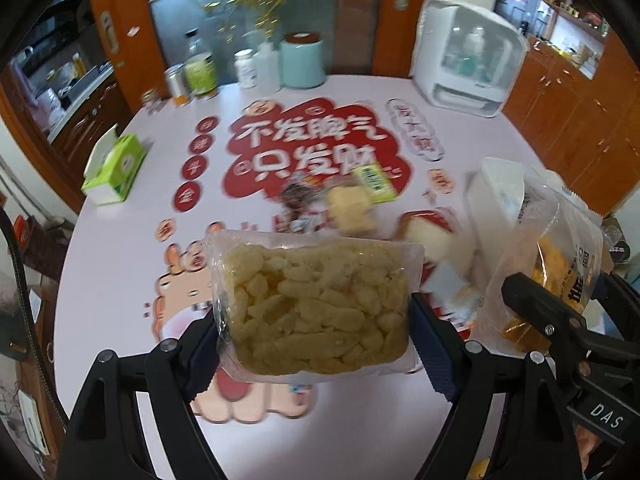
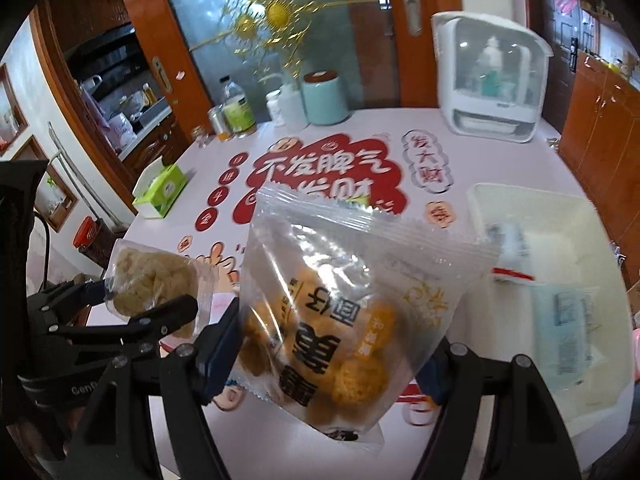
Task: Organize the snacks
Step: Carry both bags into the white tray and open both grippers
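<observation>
Snack packs point(image 1: 316, 300) point(image 2: 340, 328) clamped in both claws, above table point(image 1: 120, 280).

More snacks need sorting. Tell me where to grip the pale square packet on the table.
Come from above and pinch the pale square packet across its middle: it lies flat on the table, and other packets crowd its far and right sides, likely blocking a side approach.

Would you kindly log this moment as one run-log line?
left gripper: shut on pale puffed-snack pack | right gripper: shut on orange snack bag | both above table | white bin: right
</observation>
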A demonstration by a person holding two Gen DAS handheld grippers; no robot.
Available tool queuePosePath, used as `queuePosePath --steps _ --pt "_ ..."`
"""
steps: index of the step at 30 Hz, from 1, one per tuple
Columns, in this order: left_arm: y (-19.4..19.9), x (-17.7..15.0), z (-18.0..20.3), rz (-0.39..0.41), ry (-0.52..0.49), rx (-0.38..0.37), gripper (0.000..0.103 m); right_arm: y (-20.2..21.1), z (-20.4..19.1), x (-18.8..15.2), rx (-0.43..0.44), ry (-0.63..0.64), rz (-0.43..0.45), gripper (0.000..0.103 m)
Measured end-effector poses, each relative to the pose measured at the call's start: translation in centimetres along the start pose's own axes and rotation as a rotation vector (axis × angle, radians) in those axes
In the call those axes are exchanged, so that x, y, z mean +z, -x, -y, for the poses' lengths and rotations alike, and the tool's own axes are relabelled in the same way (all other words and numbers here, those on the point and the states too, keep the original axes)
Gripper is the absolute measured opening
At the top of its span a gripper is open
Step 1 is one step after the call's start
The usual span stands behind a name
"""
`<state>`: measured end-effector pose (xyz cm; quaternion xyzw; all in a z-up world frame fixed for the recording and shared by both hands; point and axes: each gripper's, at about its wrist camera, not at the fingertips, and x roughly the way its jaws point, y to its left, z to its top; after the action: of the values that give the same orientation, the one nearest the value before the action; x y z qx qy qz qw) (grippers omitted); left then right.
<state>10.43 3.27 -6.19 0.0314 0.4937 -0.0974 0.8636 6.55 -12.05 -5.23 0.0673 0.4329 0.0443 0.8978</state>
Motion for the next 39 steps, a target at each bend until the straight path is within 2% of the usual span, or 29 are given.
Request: queuePosePath --steps 11,20,28,34,39 --pt "1.4 3.0 12.8 0.057 -0.071 -0.039 0.083 6.5 11.1 -0.7 -0.055 -0.053 0.071 0.074" --pt "-0.8 6.0 23.9 0.068 -0.161 -0.066 0.083 7.4 20.0 -1.9 -0.097 -0.117 0.042 0.075" --pt "-5.1 7.5 29.9 0.024 -0.225 -0.050 0.083 5.2 24.2 -3.1 -0.078 -0.148 -0.052 0.075" --pt "-8.9 8.2 32.2 -0.025 -0.258 -0.033 0.083 2.3 25.5 -4.0 -0.076 -0.156 -0.145 0.076" --pt "-11.2 8.4 33.6 -0.055 -0.288 -0.027 0.083 0.1 26.6 -4.5 -0.033 -0.204 -0.232 0.080"
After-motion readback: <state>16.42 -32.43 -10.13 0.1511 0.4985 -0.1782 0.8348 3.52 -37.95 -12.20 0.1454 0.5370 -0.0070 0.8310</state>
